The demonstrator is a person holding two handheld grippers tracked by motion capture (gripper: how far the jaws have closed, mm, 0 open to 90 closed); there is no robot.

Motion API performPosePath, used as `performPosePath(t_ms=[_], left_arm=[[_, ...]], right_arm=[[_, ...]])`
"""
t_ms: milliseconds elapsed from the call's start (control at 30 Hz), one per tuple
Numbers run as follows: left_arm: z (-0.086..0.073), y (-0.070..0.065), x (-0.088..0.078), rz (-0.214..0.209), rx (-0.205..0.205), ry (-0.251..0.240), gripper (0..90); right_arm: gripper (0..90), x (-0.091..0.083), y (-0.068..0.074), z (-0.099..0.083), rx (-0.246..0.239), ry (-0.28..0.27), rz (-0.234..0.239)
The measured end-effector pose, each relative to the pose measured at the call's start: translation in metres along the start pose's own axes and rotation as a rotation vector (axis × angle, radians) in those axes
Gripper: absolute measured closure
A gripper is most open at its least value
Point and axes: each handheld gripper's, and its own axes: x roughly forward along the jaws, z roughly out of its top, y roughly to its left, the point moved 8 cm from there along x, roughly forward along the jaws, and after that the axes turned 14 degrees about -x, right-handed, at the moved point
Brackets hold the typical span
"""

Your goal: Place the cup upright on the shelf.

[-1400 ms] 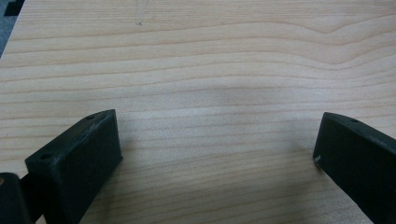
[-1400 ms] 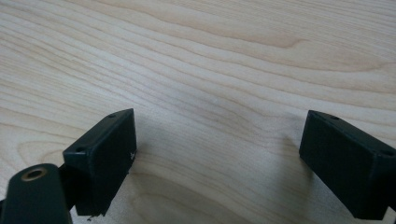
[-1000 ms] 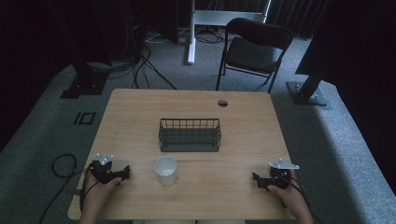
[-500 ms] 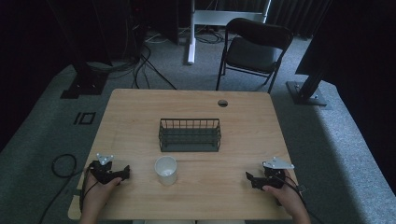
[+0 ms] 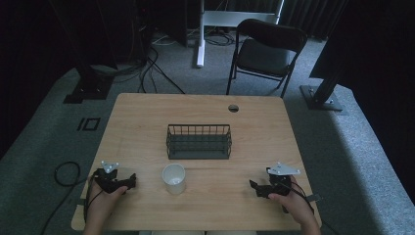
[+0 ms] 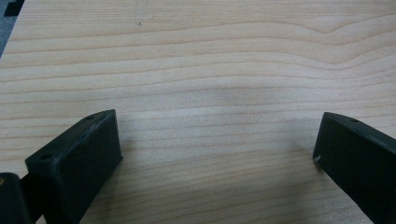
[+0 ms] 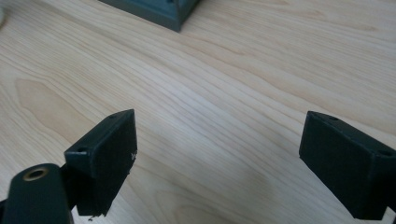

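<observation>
Table: a light wooden table with a small round cable hole near the far edge.

Left gripper: the left gripper sits low at the near left corner, held in the person's left hand. In the left gripper view its two black jaws stand wide apart with nothing but bare wood grain between them, so it's released and holding nothing.

Right gripper: the right gripper is at the near right, in the right hand, tips pointing inward across the table. Same story in the right gripper view: jaws spread wide, plain wood between them, nothing gripped.

Cup: a white cup stands upright on the table near the front edge, between the two grippers and closer to the left one (not touching either). Looks empty from above, though I can't be sure.

Basket: a dark wire basket sits mid-table, just behind the cup and apart from it. A corner of it shows at the top of the right gripper view.

Cables: a black cable trails off the left gripper over the table edge to the floor.

Background: a black folding chair stands on the grey carpet beyond the table, with a white desk leg and some loose cords nearby (pretty dim back there).
</observation>
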Motion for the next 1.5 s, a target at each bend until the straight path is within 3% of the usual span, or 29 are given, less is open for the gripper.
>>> performPosePath(t_ms=[733,1500], left_arm=[[0.0,0.0,0.0,0.0,0.0,0.0,1.1],[0.0,0.0,0.0,0.0,0.0,0.0,1.1]], right_arm=[[11.0,0.015,0.041,0.041,-0.105,-0.066,0.127],[11.1,0.031,0.082,0.066,-0.184,-0.097,0.225]])
